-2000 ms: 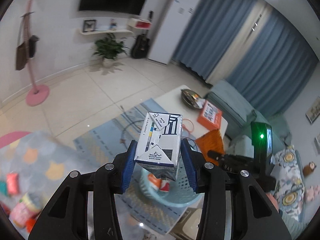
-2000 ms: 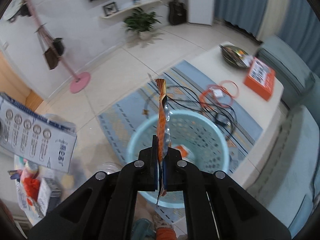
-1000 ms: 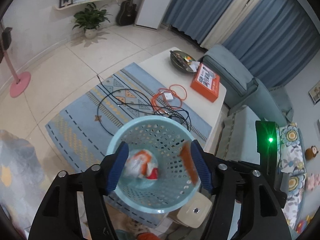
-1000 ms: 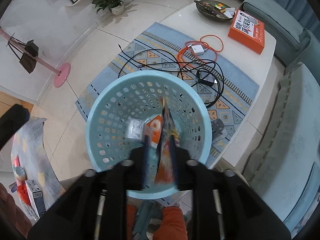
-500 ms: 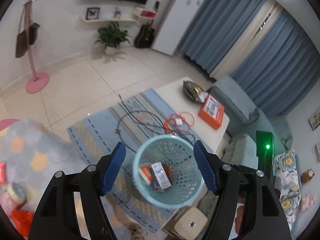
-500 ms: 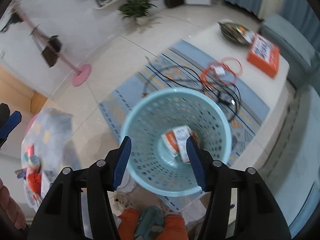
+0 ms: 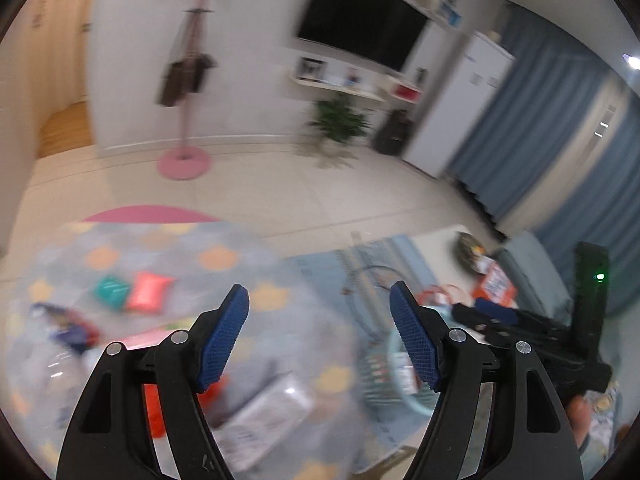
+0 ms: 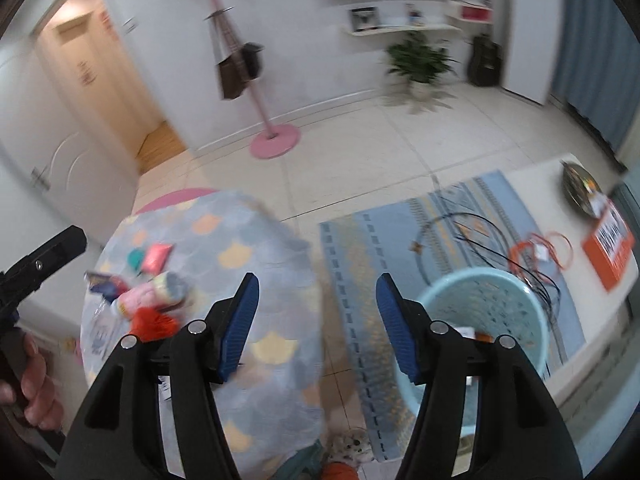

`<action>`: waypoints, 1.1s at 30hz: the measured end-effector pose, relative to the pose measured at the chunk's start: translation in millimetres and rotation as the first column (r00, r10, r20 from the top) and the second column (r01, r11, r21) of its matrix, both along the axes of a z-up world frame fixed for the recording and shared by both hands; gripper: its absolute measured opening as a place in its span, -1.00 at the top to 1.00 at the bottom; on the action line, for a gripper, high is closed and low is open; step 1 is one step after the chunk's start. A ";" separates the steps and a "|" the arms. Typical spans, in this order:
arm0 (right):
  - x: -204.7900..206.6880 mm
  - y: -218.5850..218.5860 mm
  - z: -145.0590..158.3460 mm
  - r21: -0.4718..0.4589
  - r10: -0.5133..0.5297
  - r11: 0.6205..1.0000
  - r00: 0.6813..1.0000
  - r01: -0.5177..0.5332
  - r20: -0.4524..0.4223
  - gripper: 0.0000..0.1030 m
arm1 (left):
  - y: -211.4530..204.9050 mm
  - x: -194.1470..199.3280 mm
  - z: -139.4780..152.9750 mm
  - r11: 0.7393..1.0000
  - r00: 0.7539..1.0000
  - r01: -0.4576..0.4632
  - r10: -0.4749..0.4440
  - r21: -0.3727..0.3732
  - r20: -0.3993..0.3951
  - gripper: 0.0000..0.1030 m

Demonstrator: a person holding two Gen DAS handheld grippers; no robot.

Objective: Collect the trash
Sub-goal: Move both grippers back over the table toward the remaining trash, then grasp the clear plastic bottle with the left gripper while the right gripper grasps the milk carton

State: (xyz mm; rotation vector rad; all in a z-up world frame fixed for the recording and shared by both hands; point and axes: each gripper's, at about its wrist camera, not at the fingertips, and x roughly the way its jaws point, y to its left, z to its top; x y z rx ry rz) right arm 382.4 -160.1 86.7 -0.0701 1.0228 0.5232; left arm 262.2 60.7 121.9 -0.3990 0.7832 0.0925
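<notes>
Both views are motion-blurred. My left gripper [image 7: 320,312] is open and empty above a round table with a grey patterned cloth [image 7: 168,248]. My right gripper [image 8: 317,300] is open and empty, between that table [image 8: 256,392] and the light blue trash basket [image 8: 492,292]. The basket holds a white carton and an orange wrapper. Trash lies on the table's left side: a red packet [image 8: 158,256], a teal packet [image 8: 135,258], a pink cup [image 8: 154,294] and red-orange wrappers [image 8: 154,322]. The basket also shows in the left wrist view [image 7: 392,376].
A blue rug [image 8: 400,232] with black and orange cables lies under the basket. A white coffee table [image 8: 592,184] carries an orange box [image 8: 608,240] and a dish. A pink coat stand [image 8: 276,146] stands on the tiled floor. The other gripper [image 8: 36,268] is at far left.
Both grippers let go of their trash, the carton and the orange wrapper, into the basket, then swung left from over the basket toward the cloth-covered table.
</notes>
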 end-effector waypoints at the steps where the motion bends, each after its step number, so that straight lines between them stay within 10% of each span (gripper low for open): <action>1: -2.6 13.1 -3.1 -0.005 0.026 1.000 1.000 -0.026 -0.004 -0.11 | 14.2 -9.4 -1.8 0.999 0.999 -0.034 0.034 0.009 -0.010 -0.48; 13: -23.7 106.0 -47.9 0.020 0.150 0.989 0.988 -0.150 -0.021 -0.12 | 171.5 -114.7 -51.2 0.942 0.932 -0.335 0.336 0.035 -0.137 -0.55; 33: -109.0 93.9 -119.4 0.041 -0.004 0.999 0.974 -0.005 0.227 -0.34 | 202.4 -162.5 -171.9 0.988 0.976 -0.139 0.147 0.064 -0.158 -0.65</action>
